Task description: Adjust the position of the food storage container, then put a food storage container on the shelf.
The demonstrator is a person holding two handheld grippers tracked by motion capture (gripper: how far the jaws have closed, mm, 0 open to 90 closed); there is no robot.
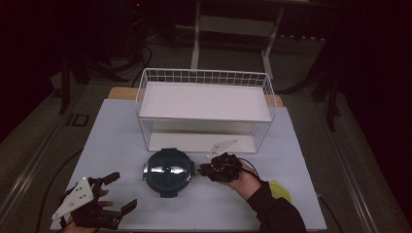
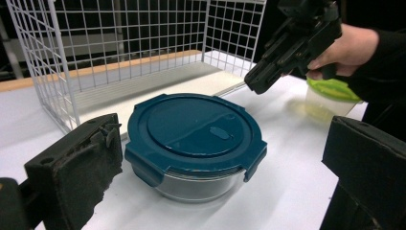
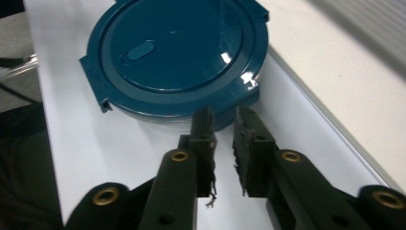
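Teal-lidded glass container [image 1: 168,171] sits between the wide-spread left gripper [image 1: 119,191] and the nearly closed, empty right gripper [image 1: 203,169].

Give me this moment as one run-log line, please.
left gripper open, apart | right gripper narrow gap, empty, at lidded container | rack behind

one camera looks down from high above the blue-lidded bowl [image 1: 168,172]; two low ones sit close beside it.

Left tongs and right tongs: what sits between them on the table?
The blue-lidded container, seen in the high view between the left tongs and right tongs.
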